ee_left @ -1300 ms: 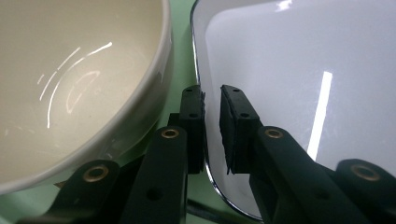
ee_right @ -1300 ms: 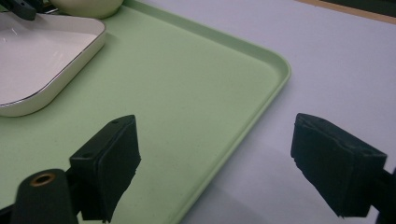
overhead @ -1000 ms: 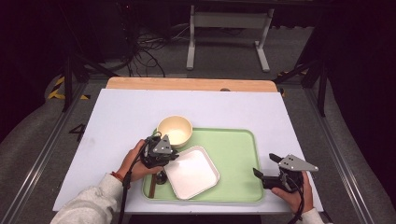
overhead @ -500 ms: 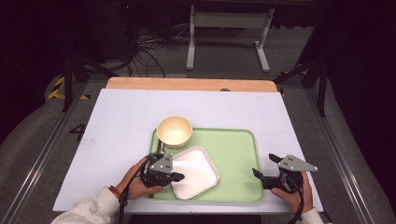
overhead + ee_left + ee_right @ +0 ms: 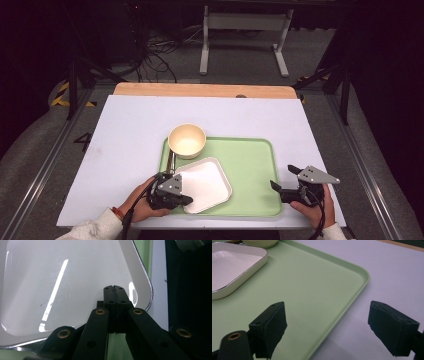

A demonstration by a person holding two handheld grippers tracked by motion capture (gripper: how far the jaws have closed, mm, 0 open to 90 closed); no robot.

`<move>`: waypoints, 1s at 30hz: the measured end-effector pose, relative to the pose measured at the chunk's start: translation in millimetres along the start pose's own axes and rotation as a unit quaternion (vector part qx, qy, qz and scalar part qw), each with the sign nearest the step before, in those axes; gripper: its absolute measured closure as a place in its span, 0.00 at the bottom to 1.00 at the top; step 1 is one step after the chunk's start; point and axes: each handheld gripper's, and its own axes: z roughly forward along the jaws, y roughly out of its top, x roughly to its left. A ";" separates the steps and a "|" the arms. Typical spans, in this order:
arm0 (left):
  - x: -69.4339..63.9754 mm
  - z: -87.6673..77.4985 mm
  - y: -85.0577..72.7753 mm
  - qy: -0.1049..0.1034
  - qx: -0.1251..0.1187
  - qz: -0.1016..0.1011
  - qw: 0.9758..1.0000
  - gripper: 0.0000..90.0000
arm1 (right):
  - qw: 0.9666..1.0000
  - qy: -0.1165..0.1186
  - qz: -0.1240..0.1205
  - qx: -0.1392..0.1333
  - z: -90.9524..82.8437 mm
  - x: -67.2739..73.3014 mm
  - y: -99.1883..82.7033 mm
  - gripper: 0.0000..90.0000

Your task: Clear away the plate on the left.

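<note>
The room beyond the desk (image 5: pixel 130 130) is dark, its cables and metal frame hard to make out. On the white desk sits a green tray (image 5: pixel 250 165) holding a white square plate (image 5: pixel 205 182), a cream bowl (image 5: pixel 187 140) and a half-hidden utensil (image 5: pixel 170 161). The left tongs (image 5: pixel 181 198) are clamped together over the plate's near corner; whether they pinch the rim is unclear. The right tongs (image 5: pixel 327 327) stand wide apart astride the tray's edge.

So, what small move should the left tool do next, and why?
Probably lift the plate a little. The left tool looks shut on the plate's near rim, and the plate lies flat on the tray beside the bowl. The right tool is open at the tray's edge.
</note>
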 end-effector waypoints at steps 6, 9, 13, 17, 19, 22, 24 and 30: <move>2.3 -7.8 -7.9 0.011 0.003 -0.008 1.000 0.99 | 1.000 0.000 -0.001 0.000 -0.1 0.2 -0.1 0.17; 3.2 -12.3 -12.8 0.015 0.005 -0.012 1.000 0.98 | 1.000 0.000 -0.002 0.001 0.0 0.7 0.2 0.17; 4.7 -15.9 -17.4 0.018 0.003 -0.019 1.000 0.98 | 1.000 -0.001 -0.004 0.002 0.2 1.0 0.2 0.17; 5.8 -20.1 -23.2 0.022 0.000 -0.022 1.000 0.98 | 1.000 -0.002 -0.003 0.003 0.2 1.5 0.4 0.17; 5.7 -21.2 -25.0 0.023 -0.002 -0.023 0.999 0.98 | 1.000 -0.001 -0.005 0.002 0.7 1.4 0.4 0.17; 5.0 -21.9 -25.9 0.025 -0.002 -0.025 0.999 0.98 | 1.000 -0.001 -0.004 0.004 1.4 1.4 0.1 0.17; 4.4 -22.4 -25.9 0.026 0.001 -0.023 0.999 0.97 | 1.000 -0.001 -0.006 0.005 1.2 1.7 0.1 0.17; 4.8 -21.8 -26.5 0.031 -0.005 -0.019 0.999 0.95 | 1.000 -0.001 -0.009 0.004 0.9 1.8 0.3 0.17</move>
